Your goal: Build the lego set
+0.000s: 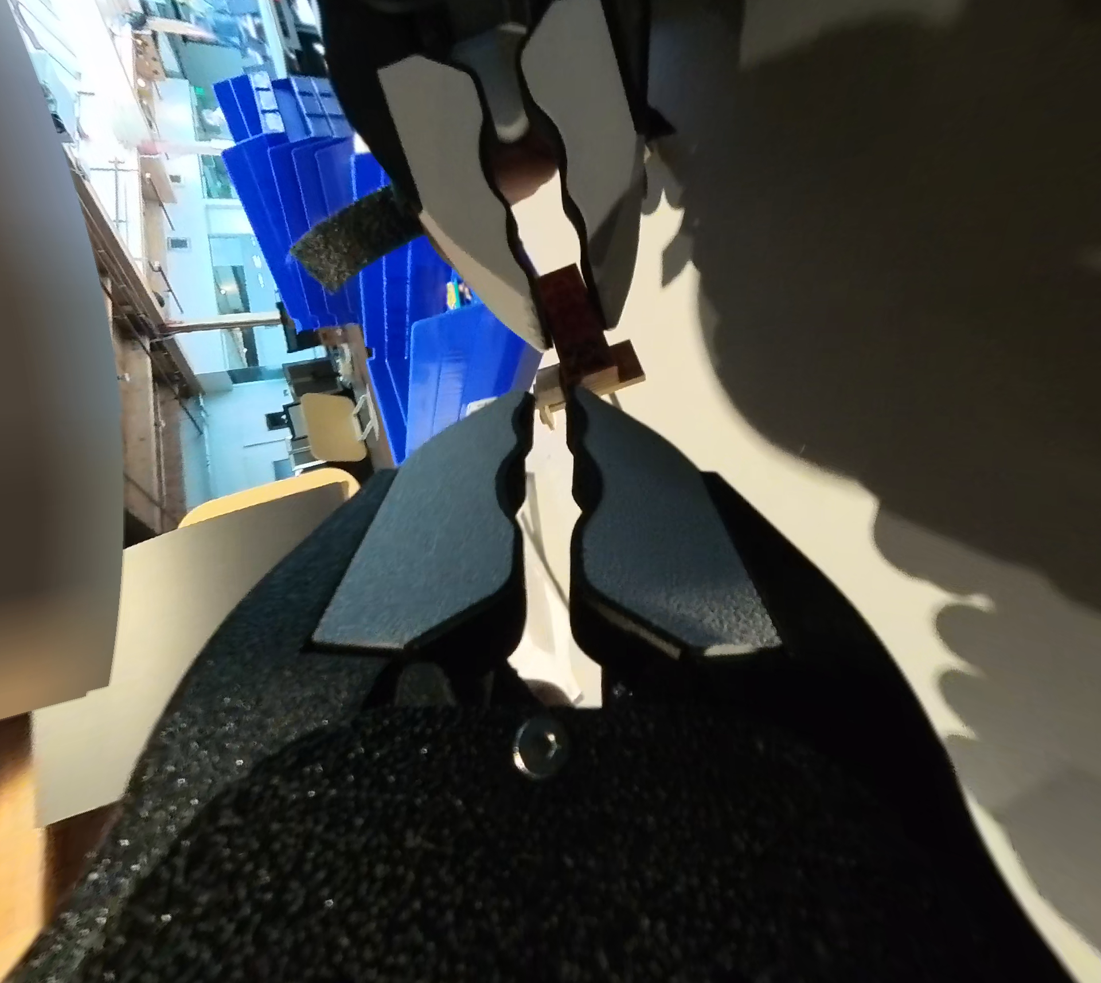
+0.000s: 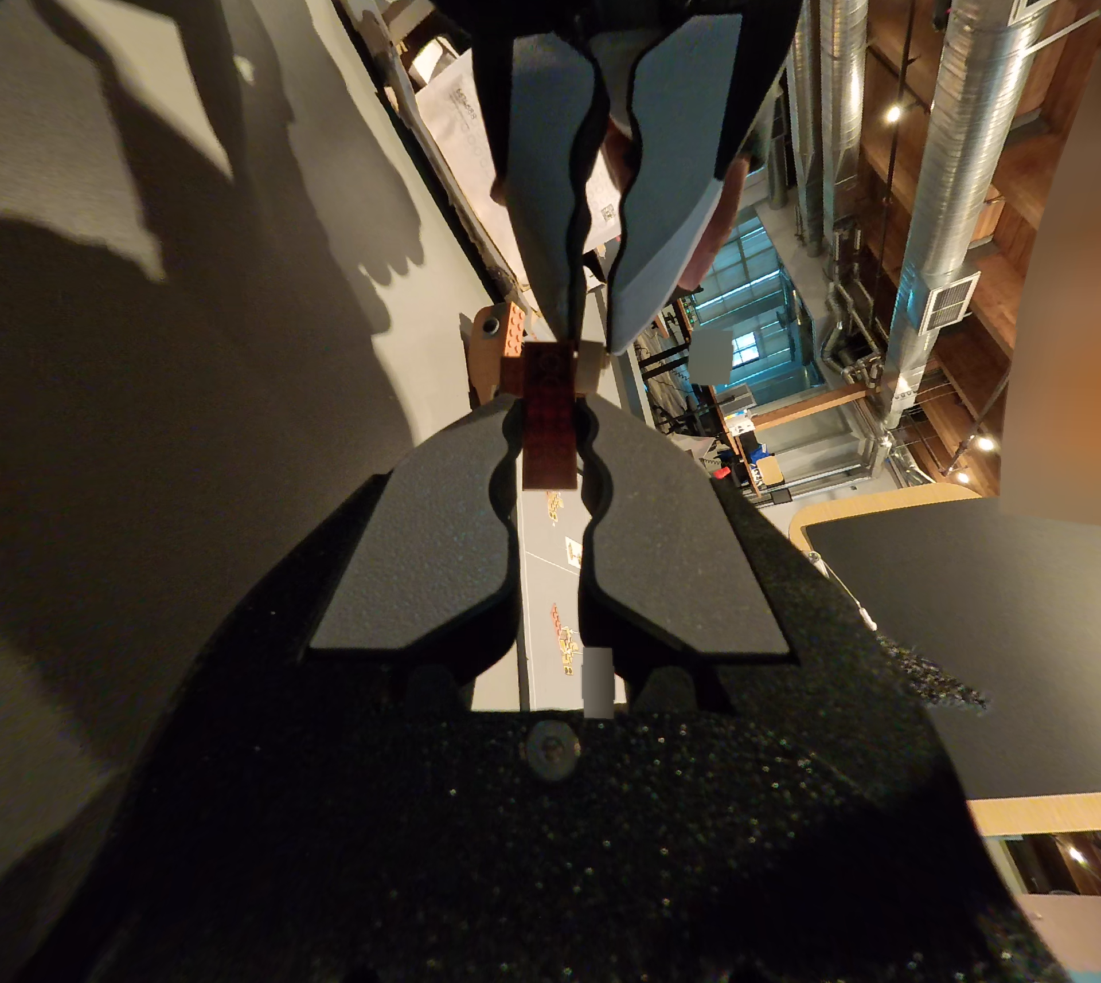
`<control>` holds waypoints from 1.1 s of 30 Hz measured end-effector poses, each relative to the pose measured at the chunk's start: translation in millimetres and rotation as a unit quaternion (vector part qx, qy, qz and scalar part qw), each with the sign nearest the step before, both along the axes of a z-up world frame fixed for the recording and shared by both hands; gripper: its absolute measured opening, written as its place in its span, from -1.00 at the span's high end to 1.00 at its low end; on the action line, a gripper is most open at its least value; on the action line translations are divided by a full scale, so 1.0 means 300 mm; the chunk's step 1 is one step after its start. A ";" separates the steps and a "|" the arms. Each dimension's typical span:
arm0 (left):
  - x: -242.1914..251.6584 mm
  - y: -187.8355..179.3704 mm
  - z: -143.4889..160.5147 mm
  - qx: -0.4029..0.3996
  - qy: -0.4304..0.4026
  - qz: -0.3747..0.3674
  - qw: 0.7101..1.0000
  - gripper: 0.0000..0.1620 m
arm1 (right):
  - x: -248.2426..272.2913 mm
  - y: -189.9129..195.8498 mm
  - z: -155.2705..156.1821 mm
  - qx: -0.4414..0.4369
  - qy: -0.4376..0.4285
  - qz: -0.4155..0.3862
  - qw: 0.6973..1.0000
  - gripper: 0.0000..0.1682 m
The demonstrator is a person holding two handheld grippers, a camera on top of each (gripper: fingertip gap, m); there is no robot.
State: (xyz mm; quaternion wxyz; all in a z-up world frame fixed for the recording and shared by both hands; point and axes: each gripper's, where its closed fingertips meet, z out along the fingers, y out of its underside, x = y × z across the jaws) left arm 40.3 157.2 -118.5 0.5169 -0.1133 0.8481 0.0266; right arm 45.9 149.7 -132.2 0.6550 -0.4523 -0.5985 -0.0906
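Left wrist view: the left gripper [image 1: 557,399] pinches a tan piece [image 1: 551,386]; the dark red plate [image 1: 577,326], long axis running straight ahead, sits clamped in the right gripper [image 1: 566,326] opposite.

Right wrist view: the right gripper's own jaws grip the plate's sides lengthwise, its far end meeting the tan piece and an orange brick [image 2: 513,338].

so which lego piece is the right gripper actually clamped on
The long dark red plate, pinched between the right gripper fingertips. The orange brick and the small tan piece sit at its far end, outside those fingers, by the left gripper.
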 end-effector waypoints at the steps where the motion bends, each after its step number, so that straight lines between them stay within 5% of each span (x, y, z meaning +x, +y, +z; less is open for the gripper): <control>1: 0.000 0.001 -0.001 0.006 0.002 0.002 1.000 0.88 | 0.000 0.000 0.000 0.000 0.000 0.000 1.000 0.81; 33: 0.007 0.020 0.008 0.084 0.006 0.027 0.996 0.88 | -0.002 0.003 0.014 0.005 0.009 -0.007 1.000 0.81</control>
